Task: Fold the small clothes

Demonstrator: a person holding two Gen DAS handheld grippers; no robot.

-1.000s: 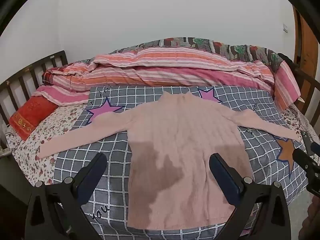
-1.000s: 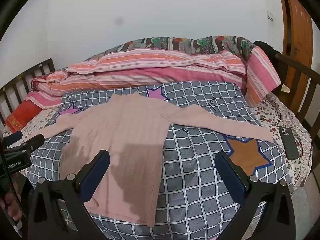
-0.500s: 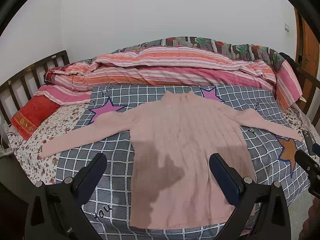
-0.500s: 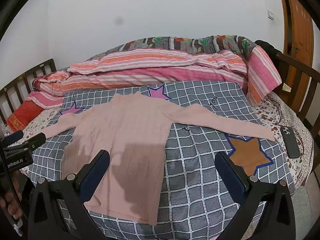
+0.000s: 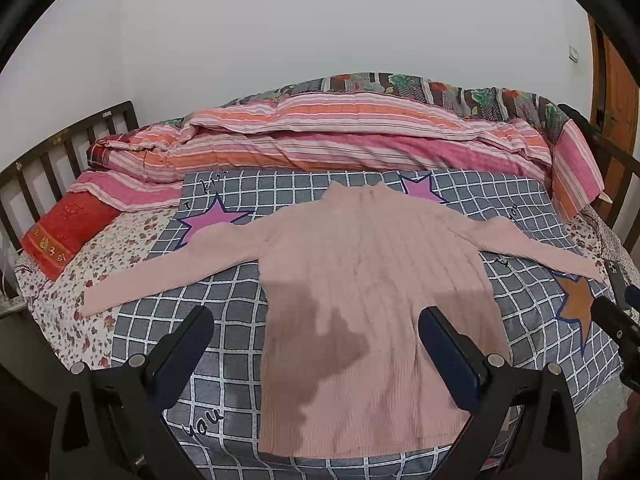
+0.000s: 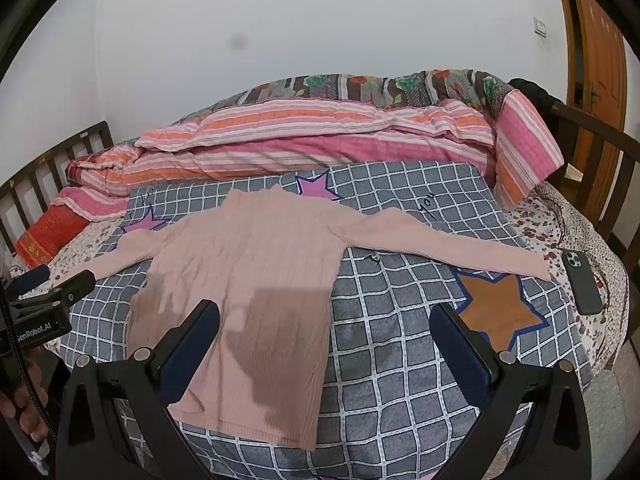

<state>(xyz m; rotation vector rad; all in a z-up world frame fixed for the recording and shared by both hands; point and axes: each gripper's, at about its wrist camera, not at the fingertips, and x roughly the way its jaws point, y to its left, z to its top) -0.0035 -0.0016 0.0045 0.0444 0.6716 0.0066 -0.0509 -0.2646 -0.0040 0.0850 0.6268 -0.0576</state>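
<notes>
A pink ribbed sweater [image 5: 372, 280] lies flat, front up, on a grey checked cover [image 5: 224, 312], both sleeves spread sideways and the collar toward the far side. My left gripper [image 5: 316, 332] hovers open above the sweater's lower half, nothing between its fingers. In the right wrist view the same sweater [image 6: 256, 280] sits left of centre, its right sleeve [image 6: 460, 248] reaching toward a phone. My right gripper [image 6: 324, 328] is open and empty above the sweater's lower right edge and the checked cover [image 6: 400, 360]. The left gripper's tip [image 6: 52, 288] shows at the left edge there.
Rolled striped quilts [image 5: 340, 140] run along the far side of the bed. A red pillow [image 5: 64, 232] lies at the left by the wooden headboard rails [image 5: 52, 156]. A dark phone [image 6: 582, 284] rests on the floral sheet at the right. A wooden door [image 6: 596, 92] stands at far right.
Both grippers have drawn back and risen slightly, so the sweater sits a little farther and its hem shows more fully. The sweater itself has not moved.
</notes>
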